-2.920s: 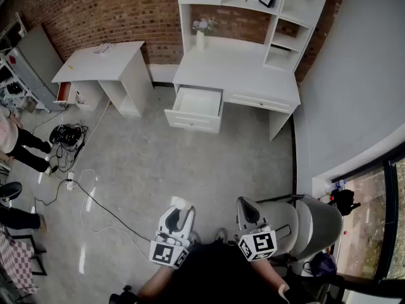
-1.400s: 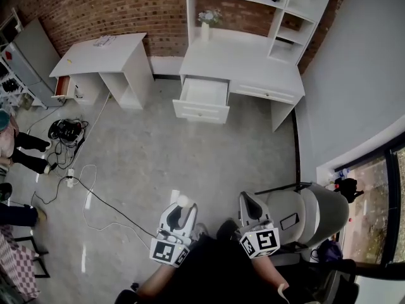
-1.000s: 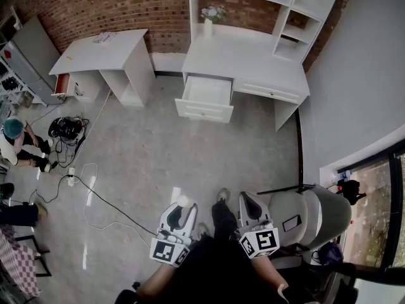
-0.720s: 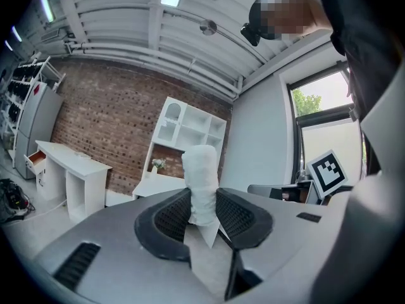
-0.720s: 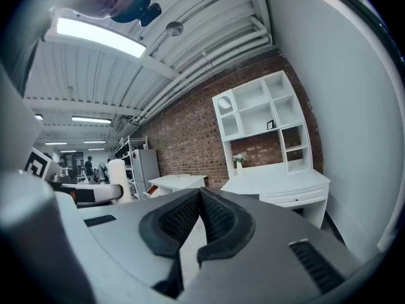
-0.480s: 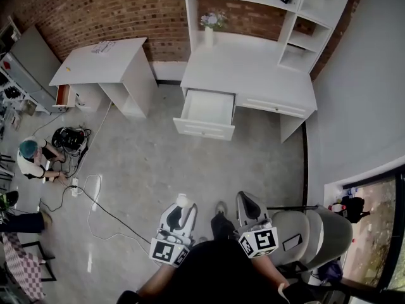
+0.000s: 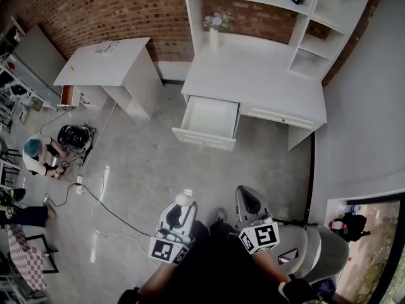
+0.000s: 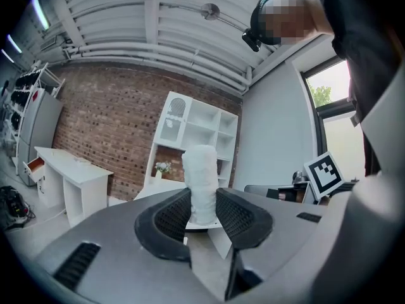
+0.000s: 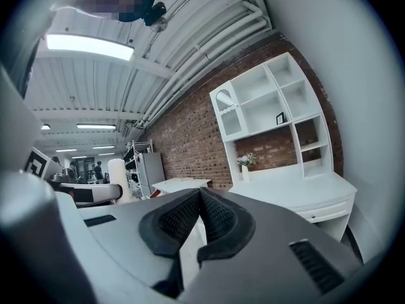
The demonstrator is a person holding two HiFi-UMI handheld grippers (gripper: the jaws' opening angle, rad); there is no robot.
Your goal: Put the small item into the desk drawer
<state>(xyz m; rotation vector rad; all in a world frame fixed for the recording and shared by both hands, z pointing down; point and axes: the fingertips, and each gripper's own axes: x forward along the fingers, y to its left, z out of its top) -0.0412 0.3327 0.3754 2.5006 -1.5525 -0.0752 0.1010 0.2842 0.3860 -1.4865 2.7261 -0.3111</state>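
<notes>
Walking has brought the person nearer: the white wooden desk with a shelf unit (image 7: 253,75) fills more of the head view than before, and the grey swivel chair (image 7: 316,252) has dropped back to the near right. At the far left a person in a teal cap (image 7: 39,157) now crouches by a bundle of black cables (image 7: 74,136) on the grey floor. Just right of them a small white side desk (image 7: 107,65) stands against the red brick wall (image 7: 95,11).

The left gripper (image 7: 181,209) is held level over the floor, its jaws clamped on a small white cylinder of wrapped, cloth-like material (image 8: 202,182). The cylinder stands upright between the ribbed black pads (image 8: 171,217), well short of the desk.

Farther off, the white desk drawer (image 7: 212,116) hangs pulled open on the desk's left side, with a pale vase of flowers (image 7: 214,30) on the top behind it.

The right gripper (image 9: 200,211) is level beside the left, its jaws pressed together with nothing between them.
</notes>
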